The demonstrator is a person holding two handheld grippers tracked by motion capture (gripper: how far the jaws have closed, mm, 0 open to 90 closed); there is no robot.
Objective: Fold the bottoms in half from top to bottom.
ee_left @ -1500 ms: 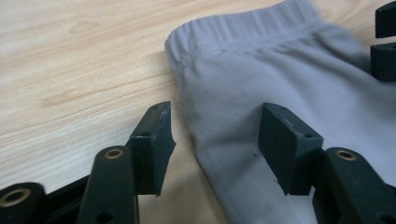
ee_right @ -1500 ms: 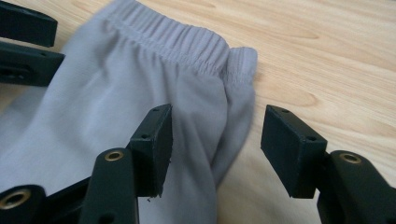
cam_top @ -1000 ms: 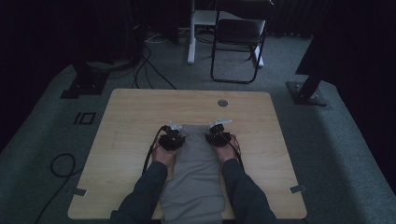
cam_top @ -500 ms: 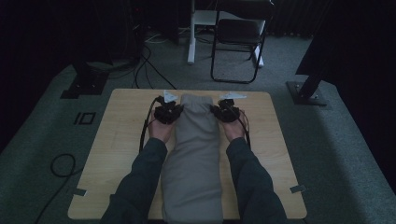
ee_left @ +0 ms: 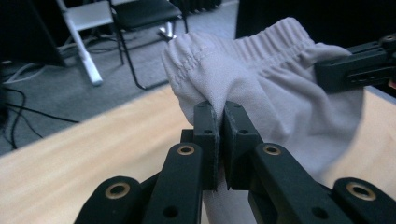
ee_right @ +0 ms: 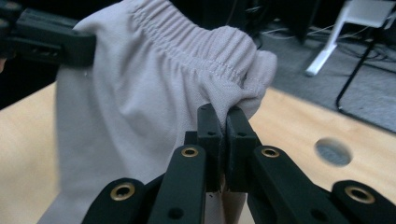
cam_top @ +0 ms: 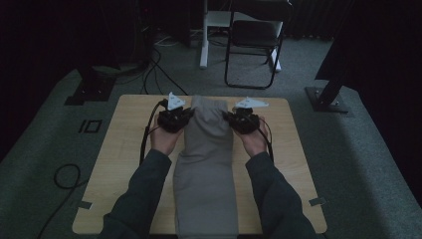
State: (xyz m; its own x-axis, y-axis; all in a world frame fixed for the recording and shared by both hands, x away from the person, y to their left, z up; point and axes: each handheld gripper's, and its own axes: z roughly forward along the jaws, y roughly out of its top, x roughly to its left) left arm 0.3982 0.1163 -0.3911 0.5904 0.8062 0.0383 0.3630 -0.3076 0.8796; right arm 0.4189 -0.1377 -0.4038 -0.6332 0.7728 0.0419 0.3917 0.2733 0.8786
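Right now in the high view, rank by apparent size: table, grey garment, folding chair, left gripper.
1. Table, largest.
2. Grey garment.
3. Folding chair: it stands farther from the camera and is cut off at the top edge, so its place against the garment is unsure.
4. Left gripper, smallest.

Plain grey-beige garment [cam_top: 206, 164], approx.
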